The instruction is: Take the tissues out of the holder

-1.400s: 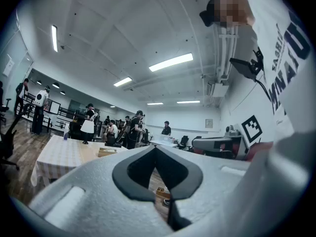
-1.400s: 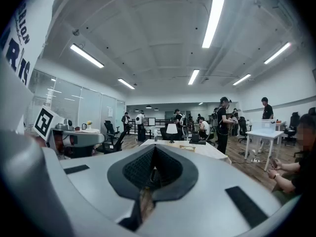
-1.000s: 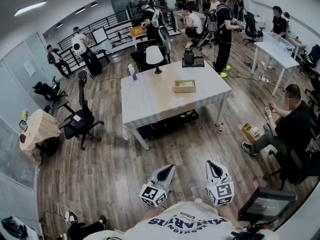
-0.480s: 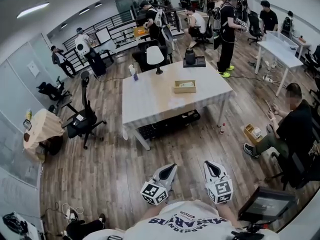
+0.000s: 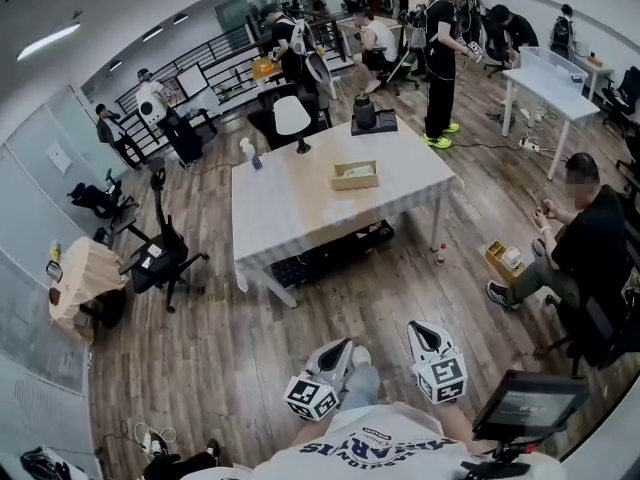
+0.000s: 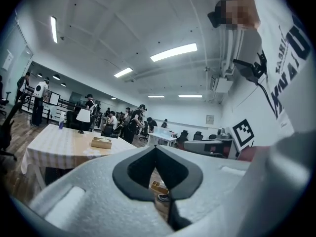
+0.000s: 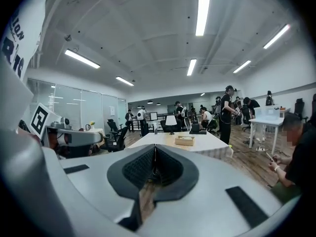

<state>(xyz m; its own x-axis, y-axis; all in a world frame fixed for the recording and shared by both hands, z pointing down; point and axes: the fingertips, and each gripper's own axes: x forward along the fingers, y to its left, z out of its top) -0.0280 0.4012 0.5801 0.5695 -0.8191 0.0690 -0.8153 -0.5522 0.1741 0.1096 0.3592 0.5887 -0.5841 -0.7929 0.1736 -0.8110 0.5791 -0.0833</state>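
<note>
Table (image 5: 300, 208) sat a little more to the left in the head view than one second before, and a leg with a light shoe (image 5: 357, 355) now showed between the grippers. Wood floor (image 5: 250, 338) lay between them and the table. The holder (image 5: 355, 181) stood on the table with pale tissues (image 5: 359, 170) inside, well apart from both grippers. The left gripper (image 5: 338, 348) and the right gripper (image 5: 424, 330) were held side by side near the body. Each had its jaws together on nothing.

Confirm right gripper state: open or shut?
Shut. The right gripper shows its jaw tips meeting in its own view, with nothing between them.
</note>
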